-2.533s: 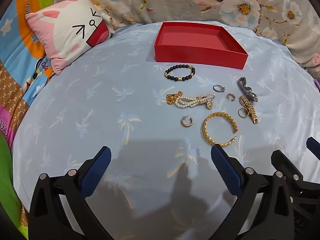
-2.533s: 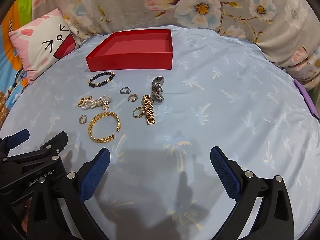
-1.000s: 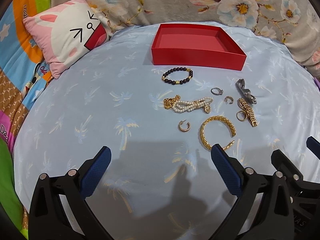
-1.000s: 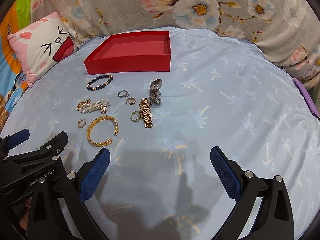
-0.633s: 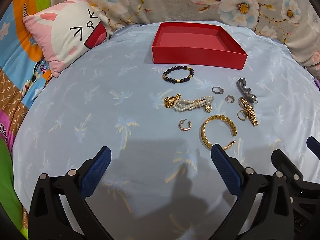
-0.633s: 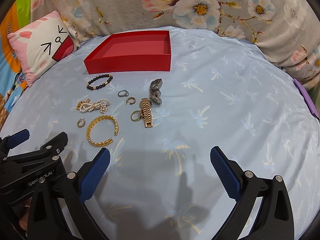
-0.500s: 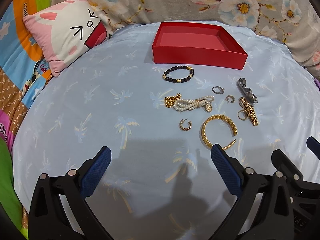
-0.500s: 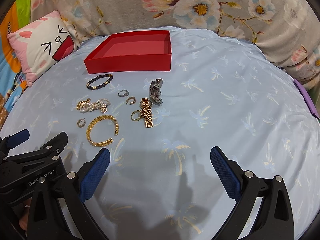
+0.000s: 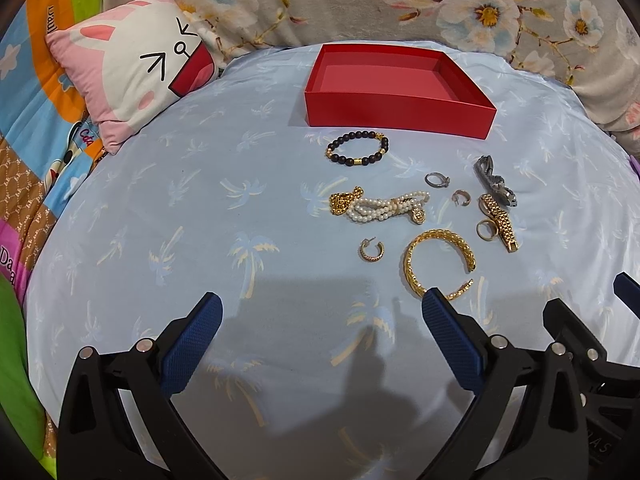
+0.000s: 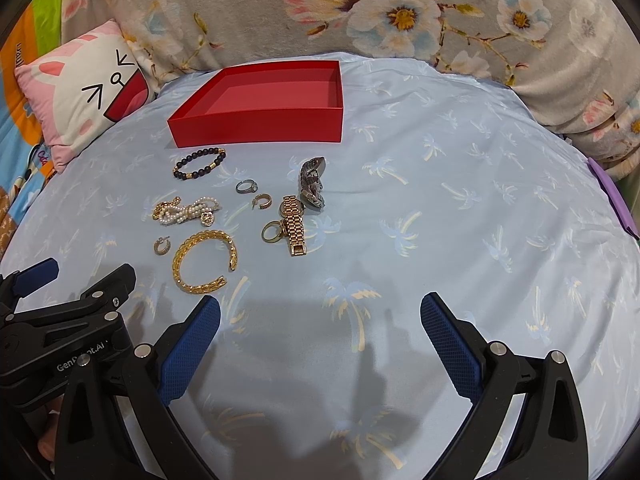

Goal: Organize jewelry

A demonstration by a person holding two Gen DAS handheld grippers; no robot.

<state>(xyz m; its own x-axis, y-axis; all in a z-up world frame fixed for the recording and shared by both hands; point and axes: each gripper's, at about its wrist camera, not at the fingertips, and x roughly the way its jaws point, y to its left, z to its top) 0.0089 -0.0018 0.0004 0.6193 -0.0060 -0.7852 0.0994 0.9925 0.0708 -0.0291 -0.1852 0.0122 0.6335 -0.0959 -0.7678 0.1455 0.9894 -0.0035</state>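
Note:
An empty red box (image 9: 400, 112) (image 10: 260, 124) stands at the back of a light blue sheet. In front of it lie a dark bead bracelet (image 9: 357, 148) (image 10: 199, 164), a pearl and gold bracelet (image 9: 380, 207) (image 10: 186, 210), a gold cuff (image 9: 438, 264) (image 10: 205, 261), a gold watch (image 9: 499, 221) (image 10: 294, 224), a silver watch (image 9: 494, 181) (image 10: 313, 184), rings and hoop earrings. My left gripper (image 9: 322, 312) is open and empty, short of the jewelry. My right gripper (image 10: 320, 312) is open and empty, to the right of the cuff.
A pink and white bunny cushion (image 9: 132, 80) (image 10: 76, 104) lies at the left edge. A grey floral blanket (image 9: 460, 4) (image 10: 400, 12) runs behind the box. A colourful quilt (image 9: 28, 128) is at far left. The left gripper's body (image 10: 68, 328) shows low left in the right wrist view.
Both views shifted only slightly. The jewelry and box have not moved, and both grippers stay open.

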